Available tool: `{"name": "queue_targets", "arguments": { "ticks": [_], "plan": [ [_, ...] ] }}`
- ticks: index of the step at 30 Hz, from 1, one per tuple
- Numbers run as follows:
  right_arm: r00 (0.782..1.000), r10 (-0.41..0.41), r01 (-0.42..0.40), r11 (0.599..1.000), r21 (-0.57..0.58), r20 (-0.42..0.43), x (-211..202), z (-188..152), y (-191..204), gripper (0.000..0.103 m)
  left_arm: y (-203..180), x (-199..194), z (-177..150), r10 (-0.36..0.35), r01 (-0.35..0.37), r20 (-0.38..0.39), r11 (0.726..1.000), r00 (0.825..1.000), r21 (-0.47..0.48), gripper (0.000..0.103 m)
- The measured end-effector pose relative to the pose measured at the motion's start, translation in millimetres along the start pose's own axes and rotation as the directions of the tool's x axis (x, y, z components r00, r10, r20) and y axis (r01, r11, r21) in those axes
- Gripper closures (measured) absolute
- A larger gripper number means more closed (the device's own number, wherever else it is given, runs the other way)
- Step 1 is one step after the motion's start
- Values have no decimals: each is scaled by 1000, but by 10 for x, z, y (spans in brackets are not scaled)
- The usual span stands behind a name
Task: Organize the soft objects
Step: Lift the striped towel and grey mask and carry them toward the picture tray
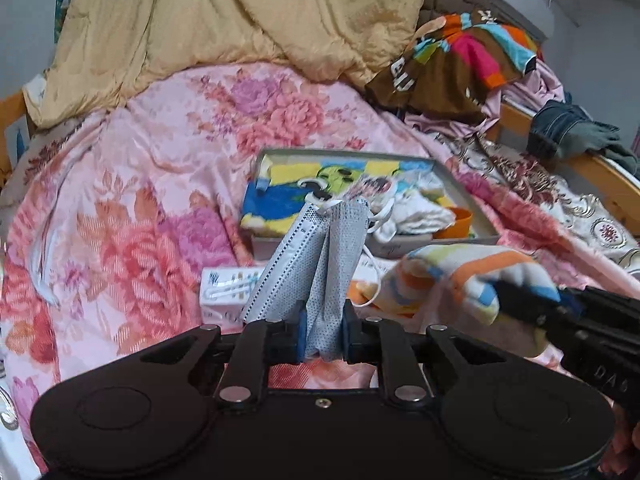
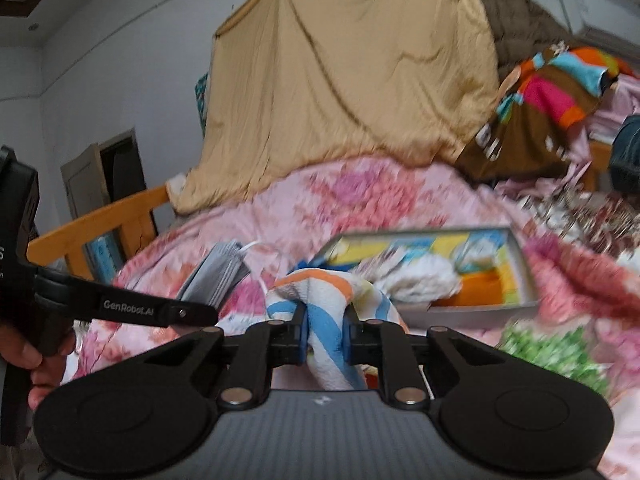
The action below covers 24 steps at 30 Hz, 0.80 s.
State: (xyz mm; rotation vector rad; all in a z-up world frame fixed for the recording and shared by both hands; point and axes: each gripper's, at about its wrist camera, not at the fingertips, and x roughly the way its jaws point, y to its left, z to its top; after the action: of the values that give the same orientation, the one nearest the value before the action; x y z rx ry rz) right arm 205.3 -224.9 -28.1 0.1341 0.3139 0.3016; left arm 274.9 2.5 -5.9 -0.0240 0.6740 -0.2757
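Note:
In the left wrist view my left gripper (image 1: 323, 334) is shut on a folded stack of grey face masks (image 1: 316, 260), which stands up from the blue pads with white ear loops hanging off it. To its right my right gripper (image 1: 504, 294) is shut on a striped towel (image 1: 452, 276) with orange, blue and yellow bands. The right wrist view shows the same towel (image 2: 326, 340) pinched between that gripper's (image 2: 325, 332) pads, and the left gripper (image 2: 208, 314) with the masks (image 2: 220, 272) at the left. Both are held above the bed, in front of a shallow grey tray (image 1: 466, 200) holding colourful cloths.
A pink floral bedspread (image 1: 140, 200) covers the bed. A beige quilt (image 1: 220, 20) is piled at the back, with a brown multicoloured garment (image 1: 452, 68) beside it. Jeans (image 1: 568, 132) hang on the wooden bed rail. A white mask box (image 1: 224, 292) lies near the tray, and a green cloth (image 2: 556, 348) at the right.

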Motion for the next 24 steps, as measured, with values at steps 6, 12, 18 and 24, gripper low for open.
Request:
{"name": "queue_targets", "arguments": {
  "ticks": [6, 12, 18, 24],
  "plan": [
    [999, 40, -41, 997, 61, 10, -113, 142, -196, 85, -144, -87, 130, -14, 14, 32, 1000, 999, 6, 86],
    [996, 59, -54, 995, 87, -60, -16, 104, -239, 84, -295, -63, 153, -33, 32, 35, 999, 999, 19, 86],
    [992, 85, -69, 985, 161, -98, 54, 35, -297, 83, -413, 7, 94, -60, 60, 15, 998, 998, 29, 86],
    [991, 69, -42, 973, 225, -114, 81, 0, -408, 74, -488, 96, 6, -78, 78, -10, 996, 997, 35, 86]
  ]
}}
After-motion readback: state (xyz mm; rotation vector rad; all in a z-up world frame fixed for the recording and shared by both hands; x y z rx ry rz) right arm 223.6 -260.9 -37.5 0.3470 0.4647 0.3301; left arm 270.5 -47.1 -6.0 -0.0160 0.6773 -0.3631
